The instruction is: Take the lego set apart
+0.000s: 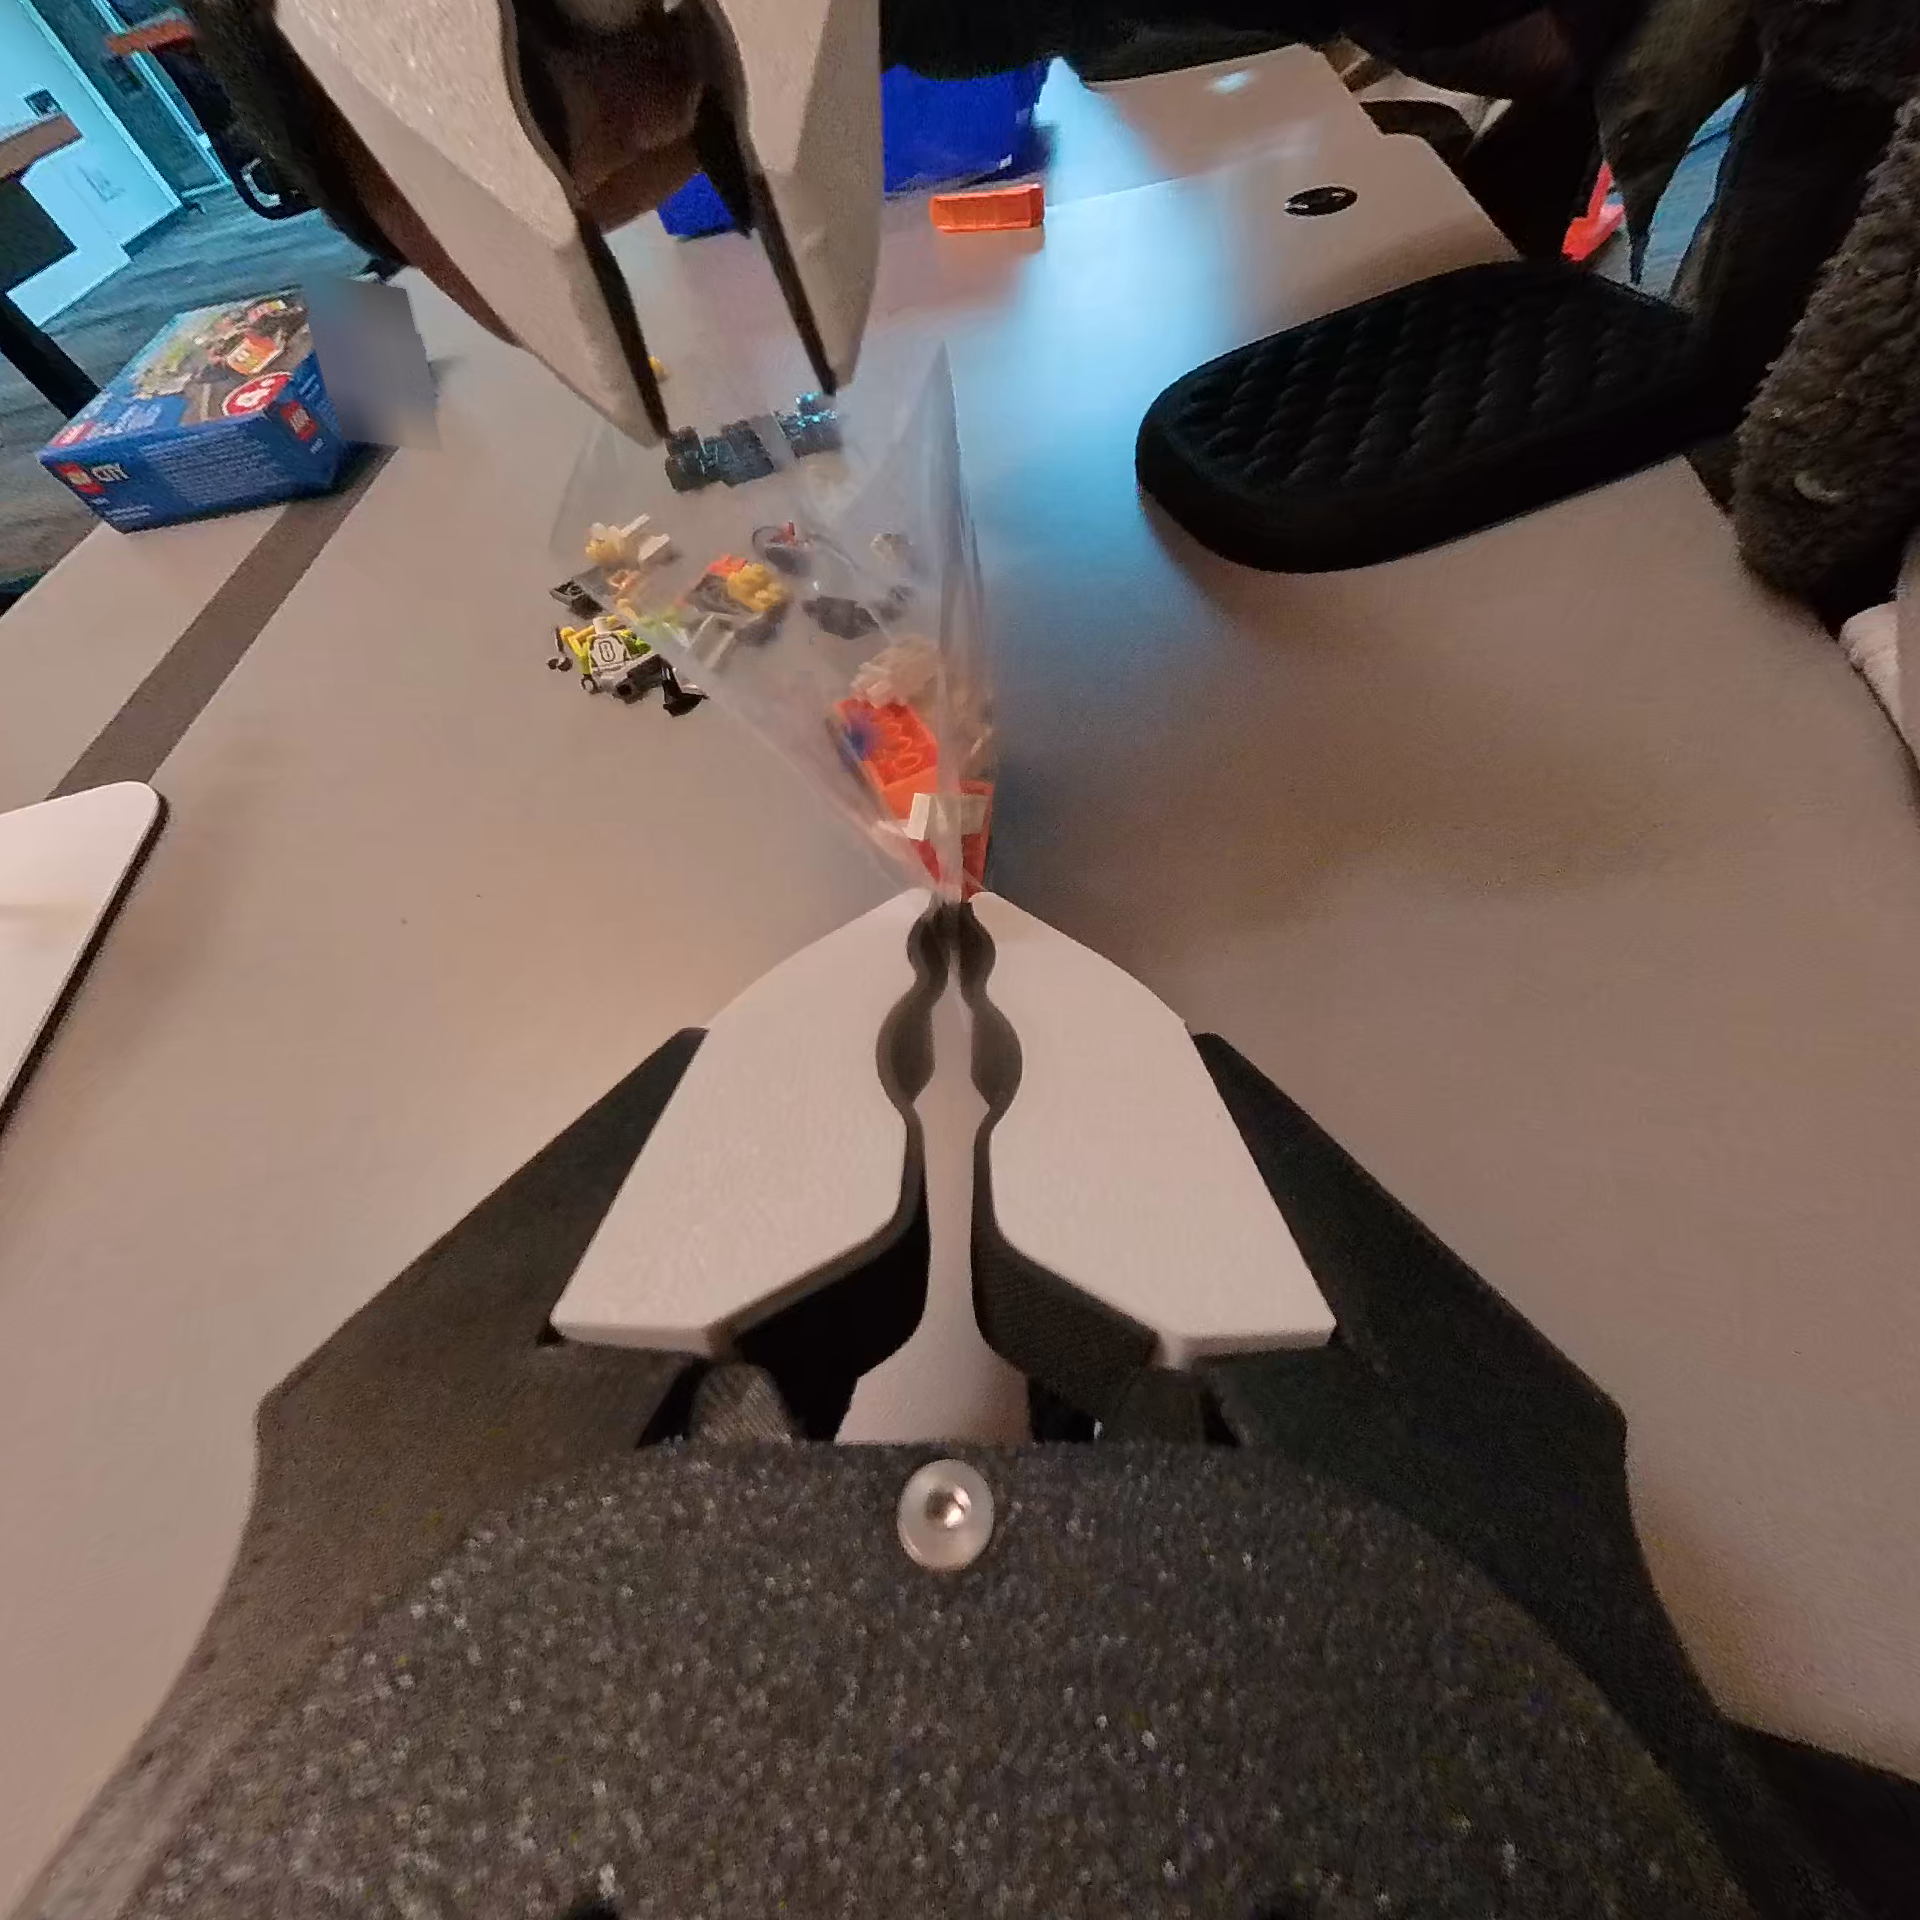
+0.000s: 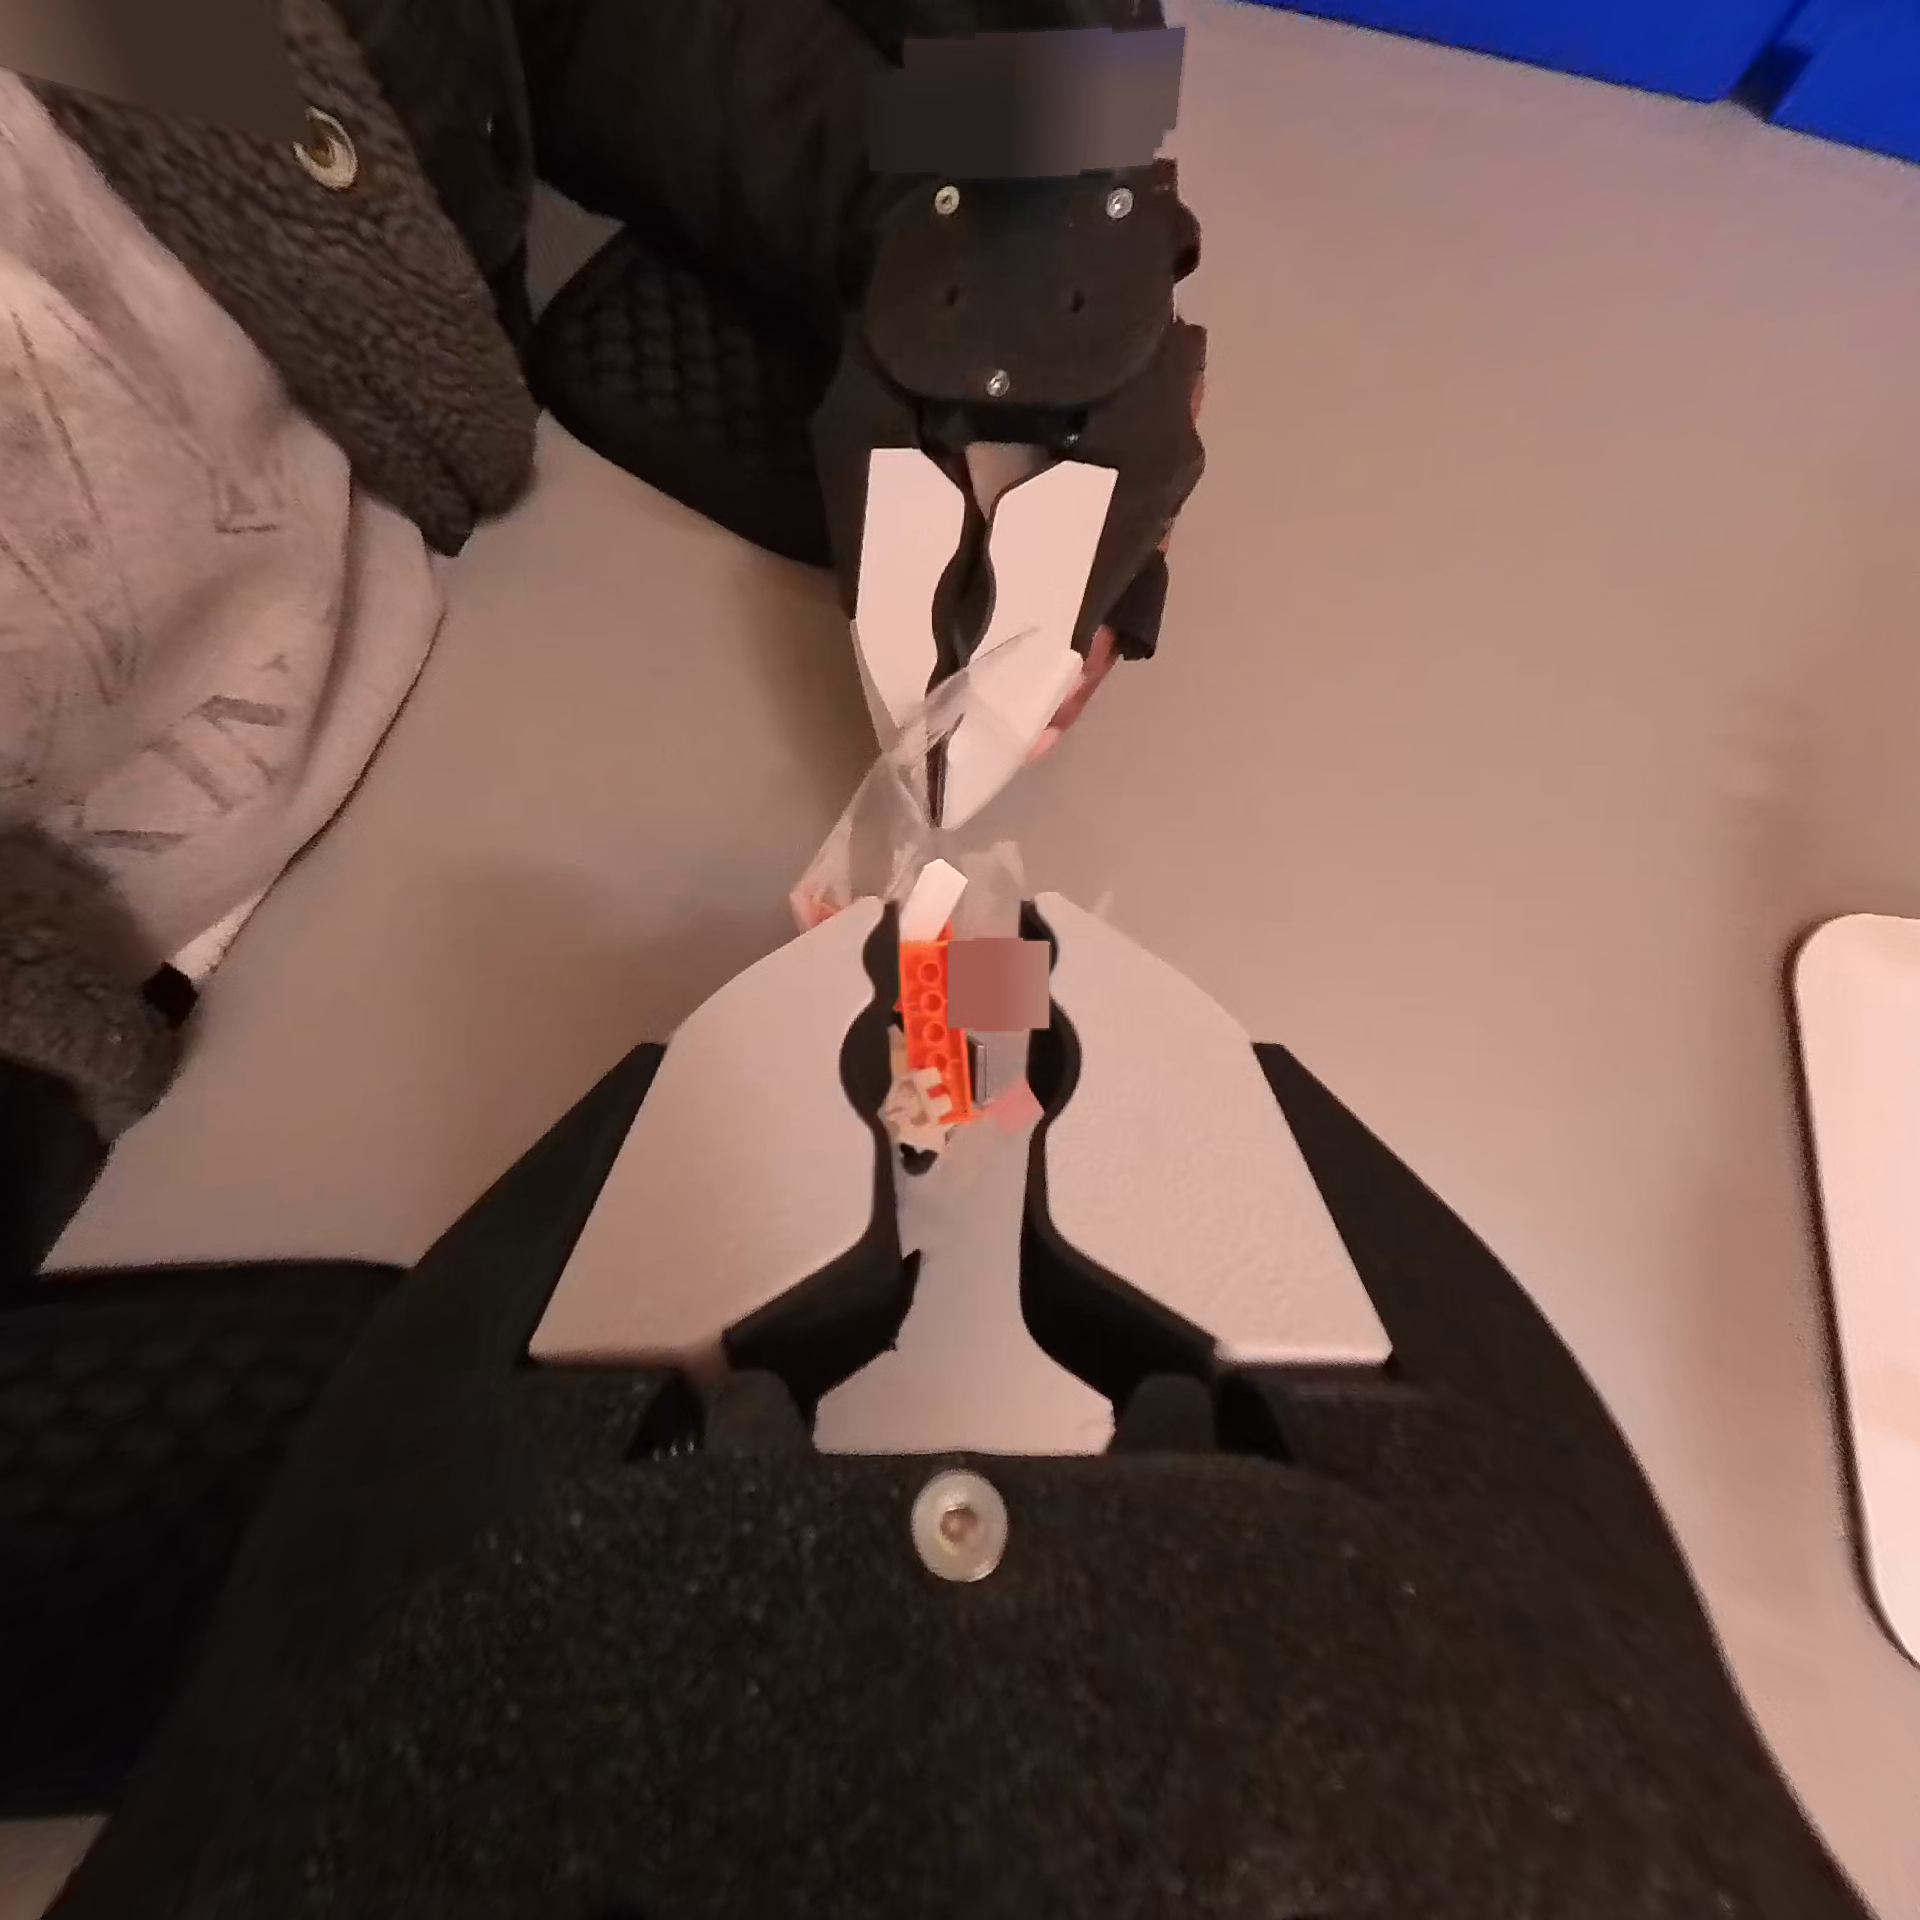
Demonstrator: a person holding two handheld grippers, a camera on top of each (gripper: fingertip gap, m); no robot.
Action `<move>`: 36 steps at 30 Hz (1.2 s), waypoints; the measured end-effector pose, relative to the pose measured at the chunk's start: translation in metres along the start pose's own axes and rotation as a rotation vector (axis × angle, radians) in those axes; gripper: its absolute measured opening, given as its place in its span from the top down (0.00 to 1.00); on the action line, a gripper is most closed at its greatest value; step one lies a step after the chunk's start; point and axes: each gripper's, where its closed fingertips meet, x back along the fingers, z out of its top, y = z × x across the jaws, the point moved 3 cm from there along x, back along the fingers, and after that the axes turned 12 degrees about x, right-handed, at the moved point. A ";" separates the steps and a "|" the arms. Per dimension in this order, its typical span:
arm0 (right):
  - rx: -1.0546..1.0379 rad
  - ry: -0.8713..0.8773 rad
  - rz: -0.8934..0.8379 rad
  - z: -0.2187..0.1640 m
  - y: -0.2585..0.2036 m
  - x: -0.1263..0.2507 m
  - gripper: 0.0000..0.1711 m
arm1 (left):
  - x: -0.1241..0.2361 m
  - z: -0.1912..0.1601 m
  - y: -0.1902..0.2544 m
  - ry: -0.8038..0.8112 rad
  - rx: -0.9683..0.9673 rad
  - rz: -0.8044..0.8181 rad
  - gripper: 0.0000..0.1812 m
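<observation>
A clear plastic bag (image 1: 831, 623) of small lego pieces hangs stretched between my two grippers above the grey table (image 1: 1351, 935). My left gripper (image 1: 948, 906) is shut on one corner of it. Orange bricks (image 1: 899, 753) lie in the bag close to that corner. My right gripper (image 1: 748, 410) comes in from the top left and grips the bag's far end. In the right wrist view its jaws (image 2: 961, 914) stand narrowly apart with the bag and an orange brick (image 2: 930, 1003) between them. The left gripper (image 2: 940, 810) shows beyond, pinching the bag. A minifigure (image 1: 613, 655) and loose pieces lie on the table.
A blue lego box (image 1: 208, 426) stands at the table's left edge. An orange part (image 1: 987, 208) and a blue bin (image 1: 935, 125) lie at the back. A black mesh chair part (image 1: 1423, 416) overhangs the right side. A white board (image 2: 1860, 1247) lies flat near me. About 8 centimetres separates my left fingertips from my right. It is some 20 centimetres from my right tips to the minifigure (image 1: 613, 655).
</observation>
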 end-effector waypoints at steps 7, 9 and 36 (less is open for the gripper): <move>-0.051 0.002 -0.125 -0.009 0.007 0.028 0.86 | 0.000 0.000 0.000 -0.001 -0.003 0.002 0.99; -0.104 -0.056 -0.194 -0.033 0.009 0.044 0.86 | 0.000 0.000 0.000 -0.001 -0.005 0.002 0.99; -0.081 -0.506 -0.010 -0.162 -0.046 0.013 0.95 | -0.001 -0.002 -0.002 -0.001 0.003 0.001 0.99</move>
